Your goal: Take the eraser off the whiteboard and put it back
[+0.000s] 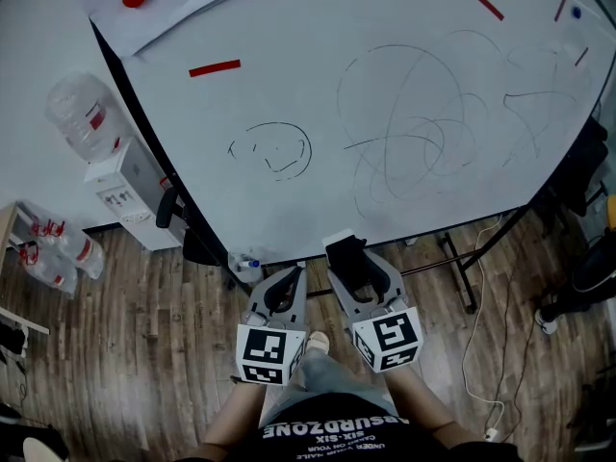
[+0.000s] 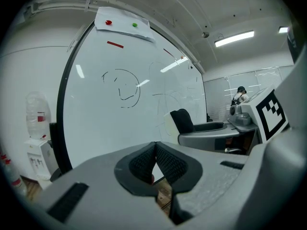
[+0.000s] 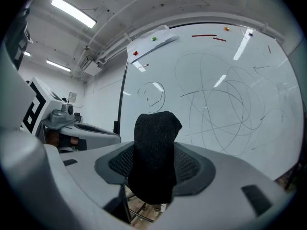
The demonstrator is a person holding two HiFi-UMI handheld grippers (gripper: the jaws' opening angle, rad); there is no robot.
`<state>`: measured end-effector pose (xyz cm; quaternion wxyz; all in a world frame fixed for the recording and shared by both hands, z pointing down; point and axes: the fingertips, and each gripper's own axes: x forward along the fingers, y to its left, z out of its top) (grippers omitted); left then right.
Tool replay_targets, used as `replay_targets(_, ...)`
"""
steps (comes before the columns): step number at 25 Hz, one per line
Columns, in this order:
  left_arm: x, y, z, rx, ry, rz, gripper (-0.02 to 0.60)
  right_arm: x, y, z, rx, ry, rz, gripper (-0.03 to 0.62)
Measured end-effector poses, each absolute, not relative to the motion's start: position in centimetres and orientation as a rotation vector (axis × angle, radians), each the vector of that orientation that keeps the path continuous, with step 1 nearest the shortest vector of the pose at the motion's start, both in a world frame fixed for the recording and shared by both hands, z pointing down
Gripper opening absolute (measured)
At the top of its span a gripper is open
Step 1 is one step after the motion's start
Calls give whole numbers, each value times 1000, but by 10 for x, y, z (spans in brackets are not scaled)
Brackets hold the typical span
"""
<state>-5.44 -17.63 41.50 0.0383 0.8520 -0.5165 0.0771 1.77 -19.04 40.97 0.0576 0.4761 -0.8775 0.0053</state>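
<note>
Right tool (image 3: pixel 154 169) has the eraser (image 1: pixel 347 260): its two pads are clamped on either side of the dark felt block, which stands upright between them and pokes out past the tips. From the head view, the eraser sits down by the lower edge of the whiteboard (image 1: pixel 404 27). Whether it touches the board there is hard to call from here. Left tool (image 2: pixel 155 150) is just beside it, jaws together at the tips and nothing between them. Up on the board there is a scribbled face (image 1: pixel 272 149) on the left, a tangle of looping pen lines (image 1: pixel 423 133) on the right and a red strip (image 1: pixel 214 67) above the face. A water dispenser (image 1: pixel 120 176) stands off the board's left end, on the wooden floor (image 1: pixel 125 345).
</note>
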Motion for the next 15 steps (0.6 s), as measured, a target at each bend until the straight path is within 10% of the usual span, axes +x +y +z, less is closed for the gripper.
replay_targets(15, -59, -164, 432, 2574, -1578, 248, 8, 11, -173, 427, 1382, -2635, 24, 235)
